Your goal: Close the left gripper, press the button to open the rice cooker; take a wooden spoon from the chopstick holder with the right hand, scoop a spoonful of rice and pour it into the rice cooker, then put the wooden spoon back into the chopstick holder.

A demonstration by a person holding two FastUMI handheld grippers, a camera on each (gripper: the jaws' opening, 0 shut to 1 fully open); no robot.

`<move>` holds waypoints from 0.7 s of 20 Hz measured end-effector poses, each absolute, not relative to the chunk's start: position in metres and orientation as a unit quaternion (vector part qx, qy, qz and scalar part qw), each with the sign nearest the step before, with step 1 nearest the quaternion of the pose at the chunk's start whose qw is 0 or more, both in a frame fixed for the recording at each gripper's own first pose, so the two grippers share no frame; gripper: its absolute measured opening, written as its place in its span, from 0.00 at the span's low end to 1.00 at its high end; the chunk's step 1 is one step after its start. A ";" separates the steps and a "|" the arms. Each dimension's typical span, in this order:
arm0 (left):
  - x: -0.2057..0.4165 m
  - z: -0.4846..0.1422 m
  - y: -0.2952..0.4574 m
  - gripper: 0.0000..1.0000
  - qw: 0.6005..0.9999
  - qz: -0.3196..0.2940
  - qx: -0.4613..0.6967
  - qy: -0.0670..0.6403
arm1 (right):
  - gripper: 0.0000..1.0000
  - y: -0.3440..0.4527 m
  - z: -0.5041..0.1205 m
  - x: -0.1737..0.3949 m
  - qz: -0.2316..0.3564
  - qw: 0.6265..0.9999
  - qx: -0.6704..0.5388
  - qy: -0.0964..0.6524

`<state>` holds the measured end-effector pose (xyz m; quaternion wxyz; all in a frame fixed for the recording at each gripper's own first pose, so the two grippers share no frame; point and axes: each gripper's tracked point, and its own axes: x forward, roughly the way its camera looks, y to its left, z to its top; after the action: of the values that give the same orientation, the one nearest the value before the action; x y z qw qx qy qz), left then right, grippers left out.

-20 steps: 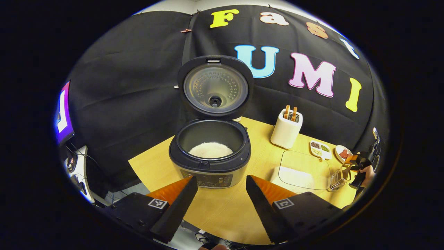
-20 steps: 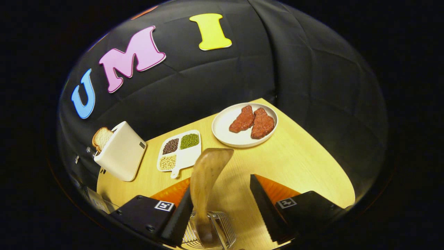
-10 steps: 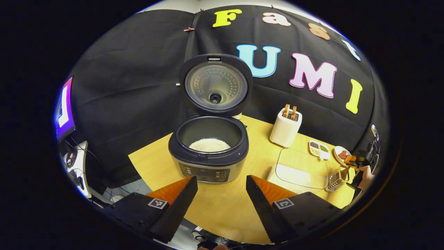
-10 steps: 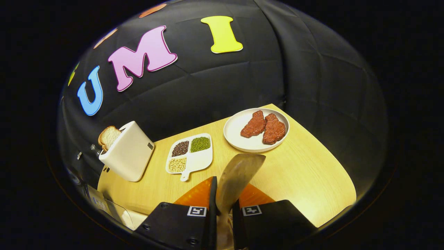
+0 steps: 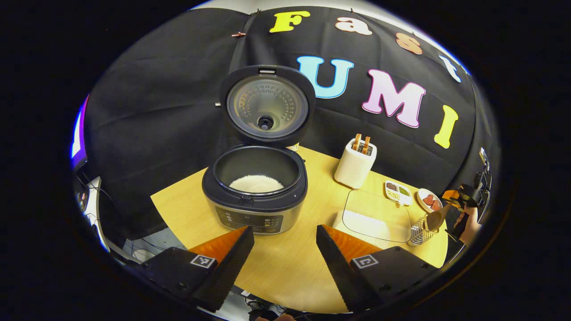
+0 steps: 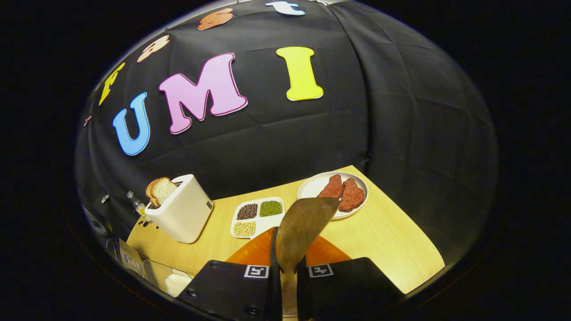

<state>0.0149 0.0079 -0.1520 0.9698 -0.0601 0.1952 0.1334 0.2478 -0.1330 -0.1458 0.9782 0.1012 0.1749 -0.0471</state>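
Note:
The rice cooker (image 5: pixel 254 203) stands open with its lid (image 5: pixel 266 104) upright and white rice (image 5: pixel 256 183) in the pot. My left gripper (image 5: pixel 285 247) hovers open in front of it, holding nothing. My right gripper (image 6: pixel 289 258) is shut on the handle of the wooden spoon (image 6: pixel 304 223), whose bowl points up and forward. In the left gripper view, the right gripper (image 5: pixel 459 198) and a hand (image 5: pixel 469 223) hold the spoon (image 5: pixel 433 219) just above the wire chopstick holder (image 5: pixel 417 232) at the table's far right.
A glass container of rice (image 5: pixel 377 216) lies between cooker and holder; its corner (image 6: pixel 171 278) shows low left. A white toaster (image 6: pixel 180 209) with bread, a divided dish of beans (image 6: pixel 256 216) and a plate of meat (image 6: pixel 334 191) stand toward the back of the wooden table (image 6: pixel 388 240).
My right gripper has shut on the wooden spoon and lifted it up out of the chopstick holder. My left gripper stayed open and drifted slightly away from the cooker.

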 end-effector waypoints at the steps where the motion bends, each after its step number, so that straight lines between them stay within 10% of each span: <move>1: 0.018 -0.148 0.009 0.96 0.972 0.127 -0.060 0.191 | 0.17 -0.133 -0.138 0.243 -0.050 0.980 0.099 0.167; 14: 0.027 -0.143 0.062 0.95 0.979 0.069 -0.079 0.176 | 0.17 0.009 -0.050 0.182 0.029 0.979 0.166 0.118</move>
<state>0.0268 0.0617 -0.1433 0.9788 -0.0788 0.1760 0.0691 0.1823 0.0087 -0.0503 0.9787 0.1659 0.1176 0.0294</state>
